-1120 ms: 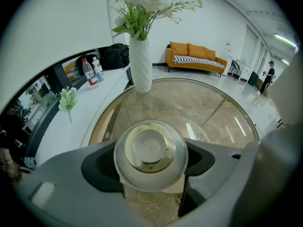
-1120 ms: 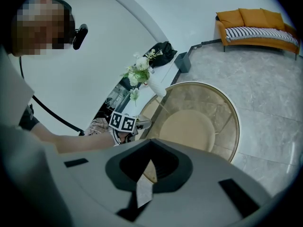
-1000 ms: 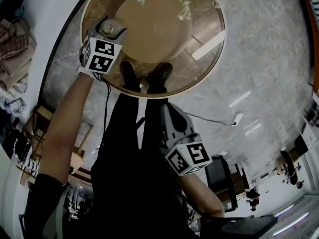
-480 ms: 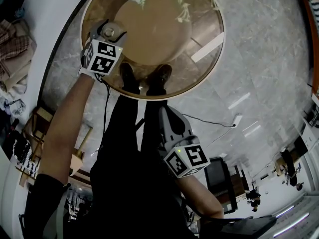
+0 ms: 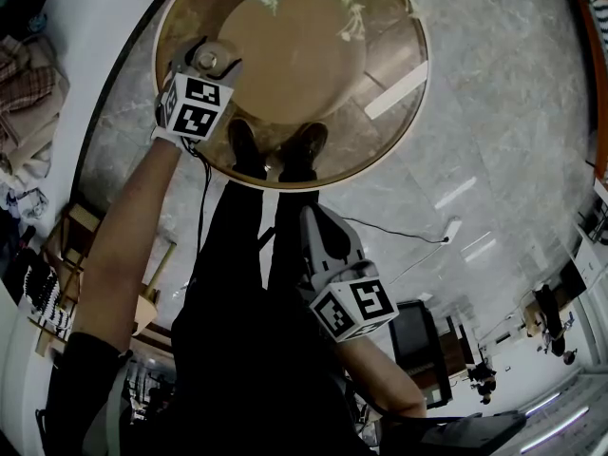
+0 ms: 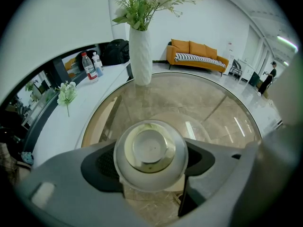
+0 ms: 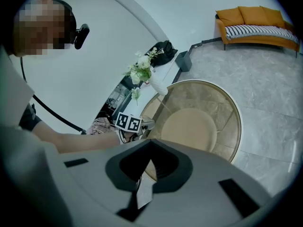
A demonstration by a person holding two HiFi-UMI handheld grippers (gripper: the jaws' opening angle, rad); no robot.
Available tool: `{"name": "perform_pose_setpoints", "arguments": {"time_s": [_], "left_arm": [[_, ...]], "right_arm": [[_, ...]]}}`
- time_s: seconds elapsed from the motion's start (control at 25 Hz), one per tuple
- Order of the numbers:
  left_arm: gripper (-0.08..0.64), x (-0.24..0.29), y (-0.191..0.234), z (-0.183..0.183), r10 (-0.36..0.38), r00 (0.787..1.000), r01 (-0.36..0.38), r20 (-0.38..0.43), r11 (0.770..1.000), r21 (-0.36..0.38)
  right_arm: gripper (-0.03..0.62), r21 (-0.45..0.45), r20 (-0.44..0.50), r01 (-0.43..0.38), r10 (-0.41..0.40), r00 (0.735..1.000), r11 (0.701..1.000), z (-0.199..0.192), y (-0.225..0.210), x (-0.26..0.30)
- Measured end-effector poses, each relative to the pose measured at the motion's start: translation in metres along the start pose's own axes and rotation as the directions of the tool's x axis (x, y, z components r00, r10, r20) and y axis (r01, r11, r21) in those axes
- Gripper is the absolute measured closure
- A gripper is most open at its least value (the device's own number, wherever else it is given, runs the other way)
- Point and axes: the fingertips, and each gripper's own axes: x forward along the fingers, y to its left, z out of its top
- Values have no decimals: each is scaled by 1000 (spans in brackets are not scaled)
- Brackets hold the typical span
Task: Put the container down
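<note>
Right gripper (image 5: 318, 221) is drifting slightly lower beside the person's leg compared with a second ago, while the left gripper (image 5: 207, 63) is staying almost where it was over the near-left part of the worktop. Round glass worktop (image 5: 385, 50) is filling the top of the head view, with the person's shoes showing through it. A tall white vase (image 6: 140, 51) with flowers (image 6: 147, 4) is standing at the worktop's far side, well apart from the left gripper. The left gripper's jaws are clamping the container (image 6: 150, 150), a small round white pot with a shiny lid, one jaw on each side of its body. The container is sitting low over the glass near the rim; I cannot tell whether its base is touching the glass yet. The right gripper's jaws are pressed together with nothing between them, and it is taking no part in the job. Step in hand, as I judge it: the end of the lowering, just before release. The next move is probably calling for the last bit of descent until the base is resting flat, then opening the jaws evenly and lifting straight up so the pot is not dragged or tipped toward the nearby edge.
</note>
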Motion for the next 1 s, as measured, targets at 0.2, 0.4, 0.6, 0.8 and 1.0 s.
{"name": "perform_pose_setpoints", "arguments": {"time_s": [0.2, 0.4, 0.6, 0.8, 1.0], "left_arm": [[214, -1, -1, 3, -1, 999, 1, 38, 1000, -14], [175, -13, 0, 4, 27, 998, -24, 59, 998, -54], [175, -37, 5, -1, 60, 995, -52, 77, 994, -97], [175, -87, 0, -3, 88, 993, -74, 83, 985, -158], [175, -143, -14, 12, 72, 985, -39, 155, 978, -203]], "right_arm": [[586, -10, 17, 3, -2, 1000, 1000, 7, 1, -2], [586, -13, 32, -11, 11, 999, 1000, 13, 8, -6], [586, -38, 62, -17, 19, 998, 999, 22, 17, -12], [586, -67, 105, -25, 32, 994, 997, 37, 33, -30], [586, -120, 149, -69, 87, 985, 990, 64, 58, -42]]}}
